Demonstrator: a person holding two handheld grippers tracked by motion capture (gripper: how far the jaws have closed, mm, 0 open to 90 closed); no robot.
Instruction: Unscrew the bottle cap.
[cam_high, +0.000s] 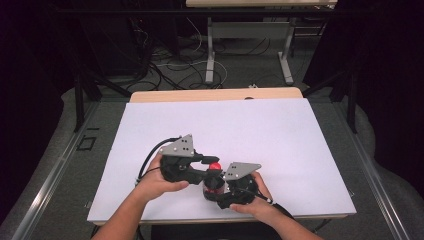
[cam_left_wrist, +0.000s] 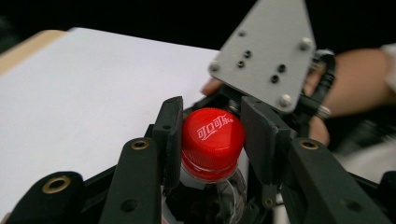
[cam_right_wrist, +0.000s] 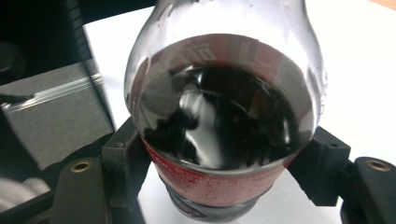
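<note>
Here, a person seated at a table covered by a white sheet works a small cola bottle with two hand-held grippers, near the table's front edge. The right gripper has its two black jaws clamped on the bottle's body, one jaw pressing each side of the red label band; in the right gripper view the clear shoulder of the bottle, with dark drink inside, rises up and away from between those jaws. The left gripper reaches in from the other side, level with the bottle's top. In the left gripper view the red cap, printed with white lettering, sits directly between its jaws; the pad on the left of that view lies against the cap's side, and the pad on the right is against or just beside it, so the jaws are closed down on the cap. Just beyond the left gripper's fingertips stands the right gripper's grey three-cornered plate, with the person's right hand behind it. Both forearms enter from the near edge, and the two grippers sit just beside each other.
</note>
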